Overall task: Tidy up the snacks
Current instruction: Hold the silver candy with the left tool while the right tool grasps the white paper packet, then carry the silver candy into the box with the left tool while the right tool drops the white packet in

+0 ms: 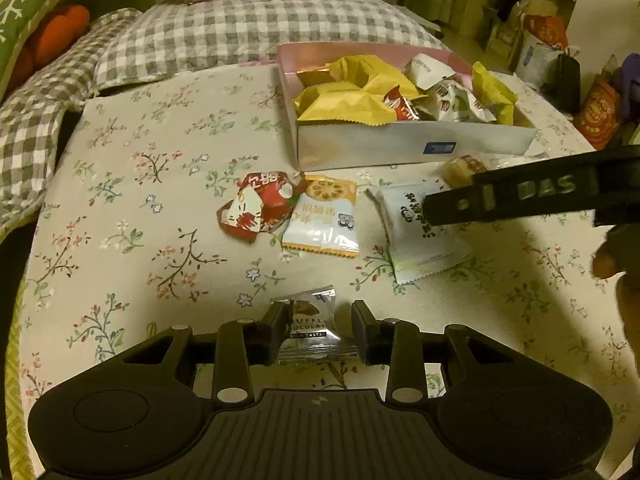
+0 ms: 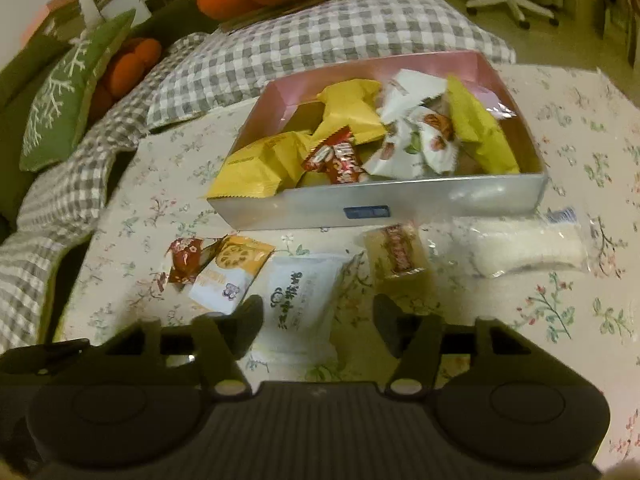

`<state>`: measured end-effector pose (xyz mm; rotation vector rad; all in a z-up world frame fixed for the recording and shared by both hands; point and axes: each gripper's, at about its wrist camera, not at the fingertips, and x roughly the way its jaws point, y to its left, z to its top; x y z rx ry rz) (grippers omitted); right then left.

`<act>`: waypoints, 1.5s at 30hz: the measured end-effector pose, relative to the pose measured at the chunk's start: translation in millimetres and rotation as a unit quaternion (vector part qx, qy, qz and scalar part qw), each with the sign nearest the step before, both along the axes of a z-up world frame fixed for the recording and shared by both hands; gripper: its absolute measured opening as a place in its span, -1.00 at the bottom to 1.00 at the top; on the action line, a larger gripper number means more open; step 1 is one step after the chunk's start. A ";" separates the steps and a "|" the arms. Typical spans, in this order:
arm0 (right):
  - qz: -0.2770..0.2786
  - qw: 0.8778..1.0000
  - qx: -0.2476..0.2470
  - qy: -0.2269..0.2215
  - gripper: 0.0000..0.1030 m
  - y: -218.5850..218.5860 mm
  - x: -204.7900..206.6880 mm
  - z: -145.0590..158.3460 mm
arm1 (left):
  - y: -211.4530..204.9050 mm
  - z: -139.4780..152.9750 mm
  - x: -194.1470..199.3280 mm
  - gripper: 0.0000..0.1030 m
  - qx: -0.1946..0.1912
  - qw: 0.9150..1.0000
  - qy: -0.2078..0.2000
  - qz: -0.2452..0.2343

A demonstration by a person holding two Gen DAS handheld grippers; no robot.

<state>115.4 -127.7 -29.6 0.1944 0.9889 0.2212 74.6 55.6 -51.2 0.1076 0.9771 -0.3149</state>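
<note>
snacks lie in two places: many are already in the box [image 1: 416, 146] at the far side of the table [image 1: 120, 184], and some wait on the cloth in front of it, i think because they are not sorted yet.

from my left wrist camera, the left gripper [image 1: 320, 330] is low over the table with its fingers apart, and a small chocolate packet [image 1: 310, 326] lies between them. the left finger [image 1: 276, 324] seems to touch the packet, the right one stands a little off, so i judge it is not clamped yet. further on lie a red packet [image 1: 260, 208], a cookie packet [image 1: 324, 216] touching it, and a white packet [image 1: 420, 232], partly hidden by my right gripper [image 1: 520, 196], which crosses from the right.

from my right wrist camera, the right gripper [image 2: 318, 320] is wide open and holds nothing. the white packet [image 2: 304, 300] lies between its fingers, below them i believe. just beside it is a small cake [image 2: 398, 250], then a clear bag [image 2: 524, 246] with something white, both near the box [image 2: 380, 208] wall.
</note>
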 end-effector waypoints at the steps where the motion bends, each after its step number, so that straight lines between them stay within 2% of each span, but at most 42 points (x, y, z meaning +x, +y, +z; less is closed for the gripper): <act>1: 0.003 1.000 -0.006 0.002 0.13 5.5 1.8 -2.6 | 1.0 -0.9 0.4 -0.36 0.002 1.000 0.001 0.000; 6: 0.015 0.999 -0.046 0.011 0.28 29.8 8.3 -17.8 | 7.2 -3.7 1.5 -0.36 0.007 1.000 0.006 0.003; 9: 0.021 0.997 -0.071 0.000 0.34 40.8 9.1 -22.7 | 10.7 -4.0 1.7 -0.35 0.004 1.000 0.006 0.002; 11: 0.029 0.995 -0.096 -0.010 0.26 48.1 7.2 -24.4 | 12.4 -4.1 1.7 -0.35 0.004 1.000 0.006 0.003; 13: 0.040 0.990 -0.129 -0.027 -0.06 54.2 4.7 -25.8 | 14.2 -3.9 1.3 -0.35 0.001 1.000 0.006 0.003; 16: 0.038 0.993 -0.114 -0.022 -0.21 47.7 7.1 -22.5 | 15.5 -3.9 1.5 -0.35 -0.001 1.000 0.006 0.006; 19: 0.029 0.996 -0.086 -0.011 -0.24 37.2 7.0 -19.6 | 16.2 -3.2 1.1 -0.35 -0.003 1.000 0.007 0.010; 22: 0.018 0.999 -0.032 0.010 -0.24 21.8 7.1 -15.6 | 17.6 -1.8 1.4 -0.35 -0.010 1.000 0.008 0.016; 27: -0.008 0.999 0.030 0.024 -0.24 -8.5 -4.0 -3.1 | 19.0 5.3 1.0 -0.35 -0.025 0.999 -0.001 0.027; 30: -0.018 0.999 0.043 0.014 -0.24 -20.0 -15.4 9.5 | 15.2 12.9 2.2 -0.35 -0.035 0.999 -0.012 0.031; 35: -0.048 0.997 0.056 -0.016 -0.23 -44.5 -12.1 28.5 | 0.2 31.8 20.1 -0.35 -0.041 0.997 -0.044 0.044; 40: -0.078 0.993 0.079 -0.038 -0.23 -65.8 9.1 43.3 | -17.0 50.2 52.7 -0.35 -0.064 0.995 -0.063 0.046; 45: -0.081 0.991 0.095 -0.056 -0.22 -74.7 33.7 53.0 | -35.3 58.7 91.8 -0.35 -0.073 0.994 -0.072 0.041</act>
